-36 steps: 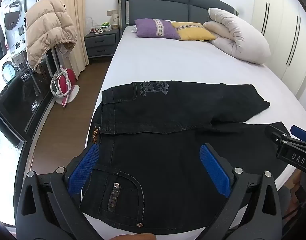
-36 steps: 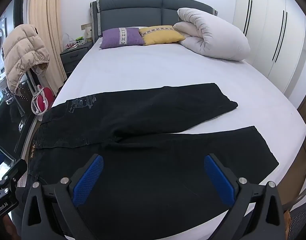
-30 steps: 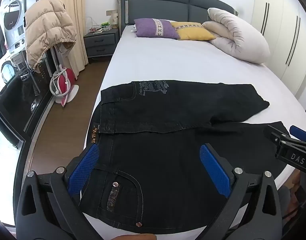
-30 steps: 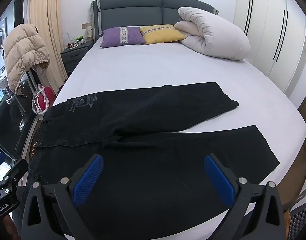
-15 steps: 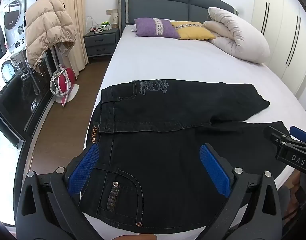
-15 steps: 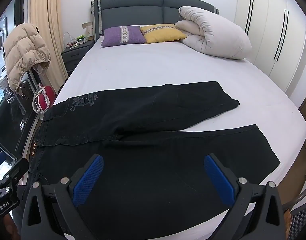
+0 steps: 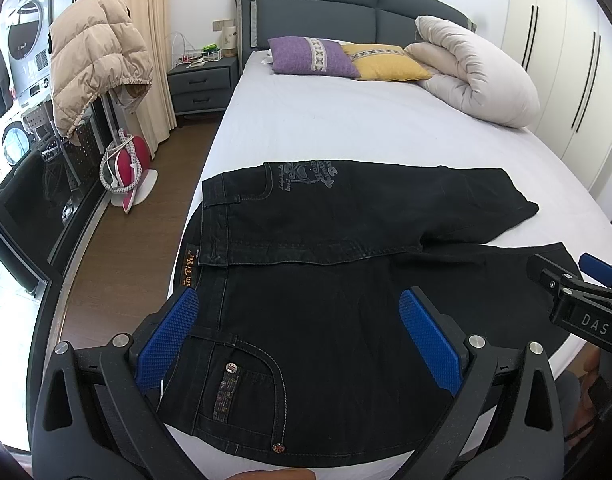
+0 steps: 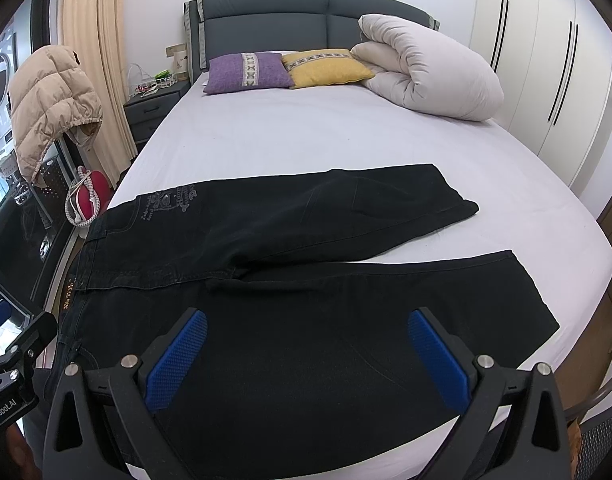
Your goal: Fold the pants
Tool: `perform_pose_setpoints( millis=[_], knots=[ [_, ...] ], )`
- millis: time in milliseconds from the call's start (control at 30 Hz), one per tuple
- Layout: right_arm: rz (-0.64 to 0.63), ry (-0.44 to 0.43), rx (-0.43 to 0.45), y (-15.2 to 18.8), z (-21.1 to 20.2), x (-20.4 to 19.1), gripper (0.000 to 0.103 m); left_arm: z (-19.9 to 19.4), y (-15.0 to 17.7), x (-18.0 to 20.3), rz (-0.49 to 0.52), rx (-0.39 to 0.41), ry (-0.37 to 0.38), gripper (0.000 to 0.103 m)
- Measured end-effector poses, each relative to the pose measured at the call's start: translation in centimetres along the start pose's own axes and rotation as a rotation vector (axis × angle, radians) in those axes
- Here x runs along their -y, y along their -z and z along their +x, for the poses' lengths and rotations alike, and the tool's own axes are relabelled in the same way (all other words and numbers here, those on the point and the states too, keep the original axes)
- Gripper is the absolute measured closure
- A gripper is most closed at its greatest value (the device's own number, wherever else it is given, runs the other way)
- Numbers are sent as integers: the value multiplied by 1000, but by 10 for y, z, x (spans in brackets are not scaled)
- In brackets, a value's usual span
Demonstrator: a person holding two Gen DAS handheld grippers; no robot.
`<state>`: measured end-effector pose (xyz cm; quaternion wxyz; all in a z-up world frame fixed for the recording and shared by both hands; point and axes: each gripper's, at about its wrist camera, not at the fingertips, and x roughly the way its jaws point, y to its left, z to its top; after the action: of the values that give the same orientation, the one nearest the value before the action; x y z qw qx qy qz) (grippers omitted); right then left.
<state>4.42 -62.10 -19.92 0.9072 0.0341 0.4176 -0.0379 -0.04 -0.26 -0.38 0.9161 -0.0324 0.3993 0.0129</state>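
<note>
Black denim pants (image 7: 325, 240) lie flat across the foot of the white bed (image 7: 345, 132), waistband at the left, both legs spread to the right. They also show in the right wrist view (image 8: 306, 264). My left gripper (image 7: 302, 340) is open and empty, hovering above the waist and back pocket. My right gripper (image 8: 306, 356) is open and empty above the near leg. The right gripper shows at the right edge of the left wrist view (image 7: 577, 296). The left gripper shows at the left edge of the right wrist view (image 8: 14, 352).
A purple pillow (image 7: 311, 56), a yellow pillow (image 7: 381, 62) and a rolled duvet (image 7: 477, 76) sit at the headboard. A nightstand (image 7: 202, 86), a beige jacket (image 7: 94, 60) on a stand and wooden floor lie left. White wardrobes (image 8: 545, 60) stand right.
Both grippers have shifted very slightly; the view of the pants has barely moved. Both stay open and empty, and the pants lie as before.
</note>
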Motion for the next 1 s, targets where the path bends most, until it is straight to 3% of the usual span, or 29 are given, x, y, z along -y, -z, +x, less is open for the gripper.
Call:
perform_pose_setpoints(
  millis=[1000],
  knots=[
    [-3,0,0,2,-2,-2,0,-1,1,-1,-1,0,2,0]
  ],
)
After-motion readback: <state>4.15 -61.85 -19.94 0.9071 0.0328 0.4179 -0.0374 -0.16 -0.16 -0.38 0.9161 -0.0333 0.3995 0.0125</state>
